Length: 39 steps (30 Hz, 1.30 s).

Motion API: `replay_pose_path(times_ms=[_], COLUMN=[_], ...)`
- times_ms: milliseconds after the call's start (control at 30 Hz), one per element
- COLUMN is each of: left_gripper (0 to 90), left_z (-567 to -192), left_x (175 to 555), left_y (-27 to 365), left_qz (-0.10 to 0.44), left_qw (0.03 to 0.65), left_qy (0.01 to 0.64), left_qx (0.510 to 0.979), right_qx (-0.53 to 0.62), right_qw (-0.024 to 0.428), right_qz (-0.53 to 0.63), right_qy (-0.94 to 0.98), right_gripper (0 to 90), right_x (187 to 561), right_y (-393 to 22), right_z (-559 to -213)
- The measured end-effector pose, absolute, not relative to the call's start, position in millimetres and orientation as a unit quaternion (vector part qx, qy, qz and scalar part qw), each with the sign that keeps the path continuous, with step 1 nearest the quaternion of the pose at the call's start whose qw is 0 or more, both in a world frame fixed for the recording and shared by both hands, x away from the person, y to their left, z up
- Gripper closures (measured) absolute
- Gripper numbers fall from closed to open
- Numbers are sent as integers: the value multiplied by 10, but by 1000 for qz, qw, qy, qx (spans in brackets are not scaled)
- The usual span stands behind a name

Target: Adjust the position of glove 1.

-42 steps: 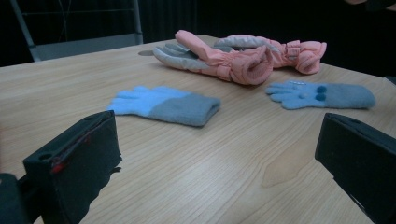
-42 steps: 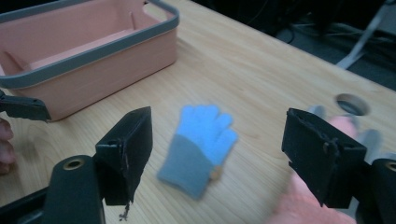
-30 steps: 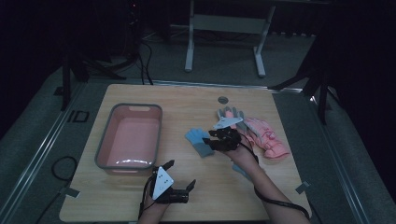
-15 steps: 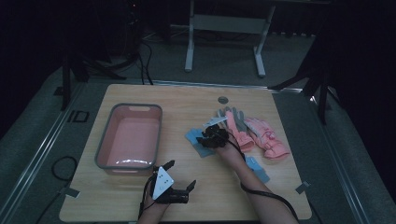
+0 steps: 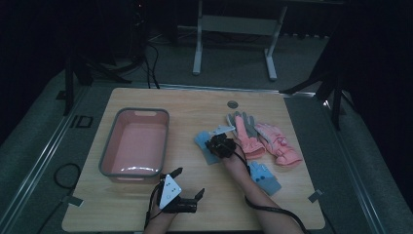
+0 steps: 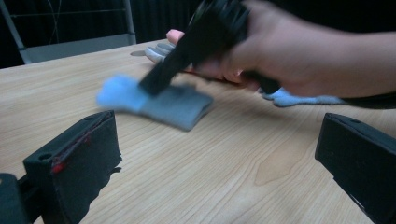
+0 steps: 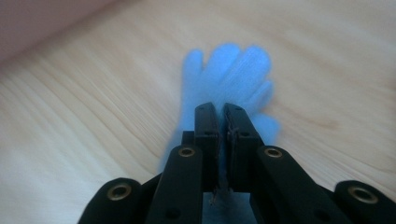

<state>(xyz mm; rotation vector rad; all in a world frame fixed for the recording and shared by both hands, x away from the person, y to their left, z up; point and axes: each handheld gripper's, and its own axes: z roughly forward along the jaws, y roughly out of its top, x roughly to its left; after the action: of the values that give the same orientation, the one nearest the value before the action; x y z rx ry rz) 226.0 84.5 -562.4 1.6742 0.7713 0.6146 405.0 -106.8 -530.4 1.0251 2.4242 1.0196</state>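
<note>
A light-blue glove (image 5: 205, 147) (image 6: 163, 105) (image 7: 229, 70) lies flat at the middle of the wooden table. My right gripper (image 5: 215, 144) (image 7: 222, 109) (image 6: 148, 86) points down onto it. Its jaws have just been closing and now stand together, pinching the glove's fabric near the cuff. A second blue glove (image 5: 265, 176) (image 6: 299, 98) lies beside the right forearm. My left gripper (image 5: 189, 181) (image 6: 219, 154) rests low over the near edge of the table, jaws wide apart with bare wood between them.
A pink tub (image 5: 104, 161) with a grey rim stands on the left half of the table. Two pink gloves (image 5: 246, 134) (image 5: 280, 146) lie to the right of the blue one. A small round cap (image 5: 233, 104) sits in the tabletop near the far edge.
My right gripper has sunk and shifted a little left onto the blue glove, and its jaws have gone from apart to together. The left gripper has stayed put.
</note>
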Motion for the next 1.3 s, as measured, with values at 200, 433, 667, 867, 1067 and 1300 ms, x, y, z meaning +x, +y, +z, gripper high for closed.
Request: replay_pose_path(times_ms=[200,433,667,867,1067,1300], left_gripper=[1,1,1,1,1,1], left_z=[-5623,-5624,-5624,-5624,-5624,-5624], left_x=[2261,2258,2257,2255,2256,2258], left_y=[841,837,837,835,835,835], left_qz=[260,264,264,263,262,261], left_qw=[563,563,563,564,564,563], left_qy=[330,329,329,327,327,327], left_qx=[712,711,711,712,712,713], right_qx=[410,465,527,542,522,472], right_qw=[182,195,166,165,191,184], right_qz=[399,408,382,351,351,371], right_qy=[800,761,741,745,754,778], right_gripper=[851,851,849,837,807,702], right_x=[3626,3193,2952,2919,2914,2853], right_y=[-1249,-1451,-1538,-1498,-1442,-1471], right_z=[-4818,-4754,-5159,-5525,-5554,-5587])
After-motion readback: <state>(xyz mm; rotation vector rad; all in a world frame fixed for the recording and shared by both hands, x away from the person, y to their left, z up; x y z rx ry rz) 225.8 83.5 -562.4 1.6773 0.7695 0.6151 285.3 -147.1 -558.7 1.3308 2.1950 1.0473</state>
